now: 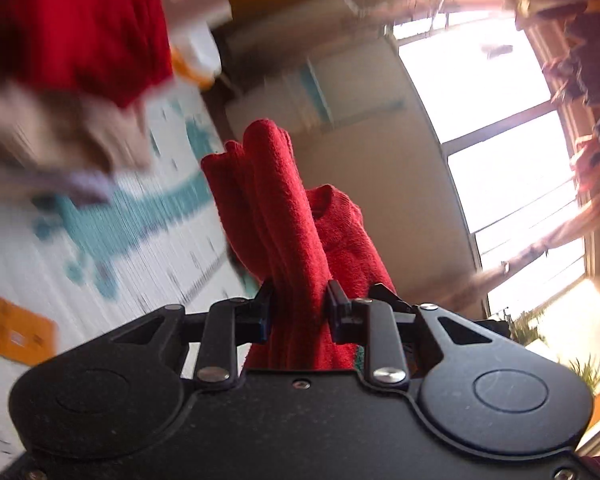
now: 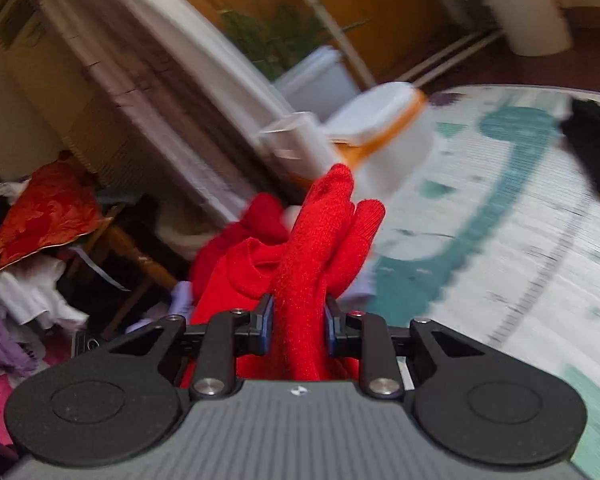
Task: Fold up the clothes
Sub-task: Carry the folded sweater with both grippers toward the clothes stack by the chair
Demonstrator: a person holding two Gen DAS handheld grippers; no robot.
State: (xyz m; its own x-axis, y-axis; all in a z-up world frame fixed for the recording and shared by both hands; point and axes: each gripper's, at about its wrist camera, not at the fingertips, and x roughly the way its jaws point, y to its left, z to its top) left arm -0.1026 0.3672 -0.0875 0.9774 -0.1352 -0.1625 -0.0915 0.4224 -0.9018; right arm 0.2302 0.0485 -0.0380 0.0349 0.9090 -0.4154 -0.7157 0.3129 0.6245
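Note:
A red knit garment (image 1: 284, 216) is bunched between the pads of my left gripper (image 1: 300, 312), which is shut on it; folds of the cloth stick up past the fingertips. In the right wrist view the same red garment (image 2: 320, 240) is pinched by my right gripper (image 2: 298, 320), shut on a thick fold, with more red cloth hanging to the left. A blurred red mass (image 1: 72, 28) fills the upper left of the left wrist view, over beige cloth (image 1: 60, 132). Both views are smeared by motion.
A white cloth with teal patterns (image 2: 500, 240) covers the work surface, also seen as a teal-patterned cover (image 1: 120, 232). A white and orange container (image 2: 380, 128) stands at its edge. A pile of clothes (image 2: 32, 240) lies at the left. Bright windows (image 1: 500, 140) lie to the right.

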